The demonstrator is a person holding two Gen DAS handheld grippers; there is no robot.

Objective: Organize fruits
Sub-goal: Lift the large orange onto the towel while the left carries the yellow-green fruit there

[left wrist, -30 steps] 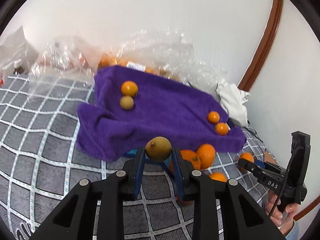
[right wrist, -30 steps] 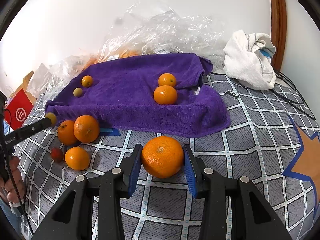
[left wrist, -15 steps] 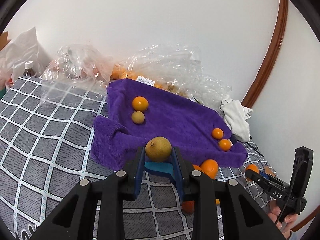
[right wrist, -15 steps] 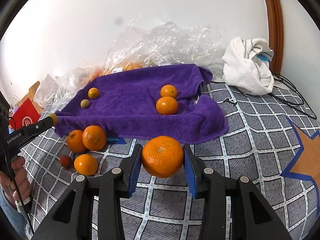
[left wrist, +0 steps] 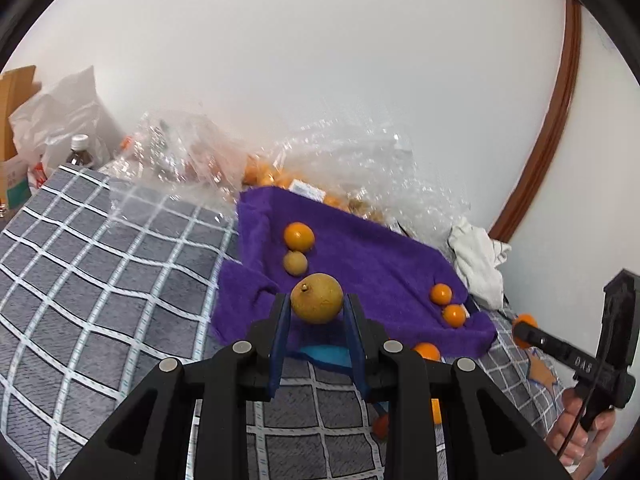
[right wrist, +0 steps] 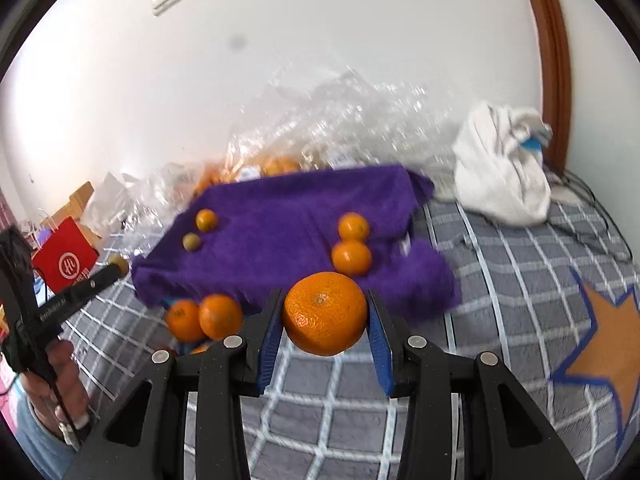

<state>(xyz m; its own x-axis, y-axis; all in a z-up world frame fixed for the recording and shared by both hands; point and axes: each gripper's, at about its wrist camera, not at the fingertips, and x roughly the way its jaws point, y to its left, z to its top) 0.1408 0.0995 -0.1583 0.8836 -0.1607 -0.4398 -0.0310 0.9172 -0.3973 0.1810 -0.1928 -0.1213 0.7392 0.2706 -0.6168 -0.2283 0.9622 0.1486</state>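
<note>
My left gripper [left wrist: 316, 312] is shut on a small yellow-brown round fruit [left wrist: 317, 298], held in the air before the near edge of a purple towel [left wrist: 360, 264]. My right gripper [right wrist: 324, 320] is shut on a large orange [right wrist: 325, 312], lifted above the checked bedspread [right wrist: 500, 280]. On the towel lie a small orange [left wrist: 299, 236] beside a brown fruit [left wrist: 295, 263] on the left, and two small oranges [right wrist: 352, 258] on the right. Two more oranges [right wrist: 204, 318] rest on the bedspread just in front of the towel.
Crumpled clear plastic bags [left wrist: 352, 168] holding more fruit lie behind the towel by the wall. A white bundled cloth [right wrist: 500, 176] sits at the right. A red paper bag [right wrist: 64, 260], a bottle [left wrist: 78, 152] and a box stand at the left. Each hand shows in the other gripper's view.
Both grippers have risen with their fruit, so the towel and loose oranges sit farther below. The left view has swung so more bedspread shows at the left.
</note>
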